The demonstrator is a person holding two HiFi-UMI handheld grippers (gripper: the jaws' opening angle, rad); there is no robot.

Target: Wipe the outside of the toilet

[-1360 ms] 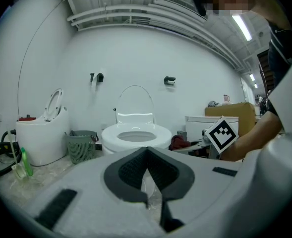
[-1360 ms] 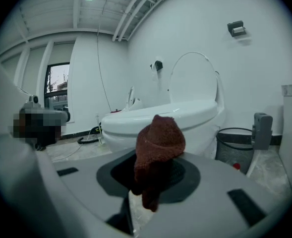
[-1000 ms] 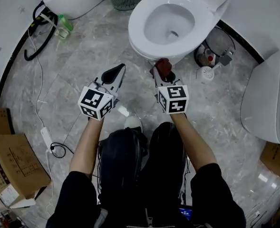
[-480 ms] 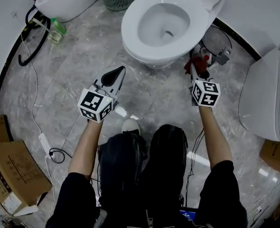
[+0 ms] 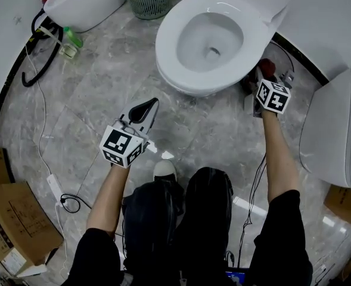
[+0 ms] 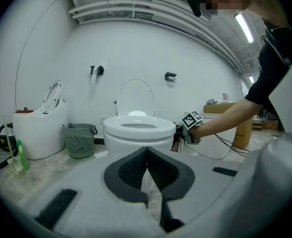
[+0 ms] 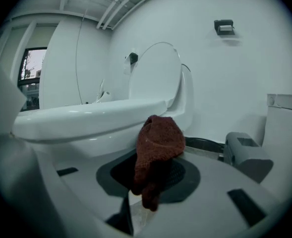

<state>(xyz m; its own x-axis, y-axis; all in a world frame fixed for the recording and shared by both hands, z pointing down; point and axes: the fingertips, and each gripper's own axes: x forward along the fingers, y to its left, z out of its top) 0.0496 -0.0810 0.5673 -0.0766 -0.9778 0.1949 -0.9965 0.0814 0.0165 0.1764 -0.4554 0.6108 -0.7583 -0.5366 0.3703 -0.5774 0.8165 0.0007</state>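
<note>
— While my right gripper sits to the right of the toilet, its fingers pinch the red cloth just under the rim.
— Which way does the toilet point?
— Its bowl front faces me, with the raised lid at the far end. My left gripper, in front of the toilet, has its fingers closed on nothing. I can't make out what's in the basket left of the toilet.

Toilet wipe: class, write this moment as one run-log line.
right gripper: shut on red cloth, beside toilet | left gripper: shut, empty

Glossy smooth toilet, rough knitted red cloth, polished marble floor.
</note>
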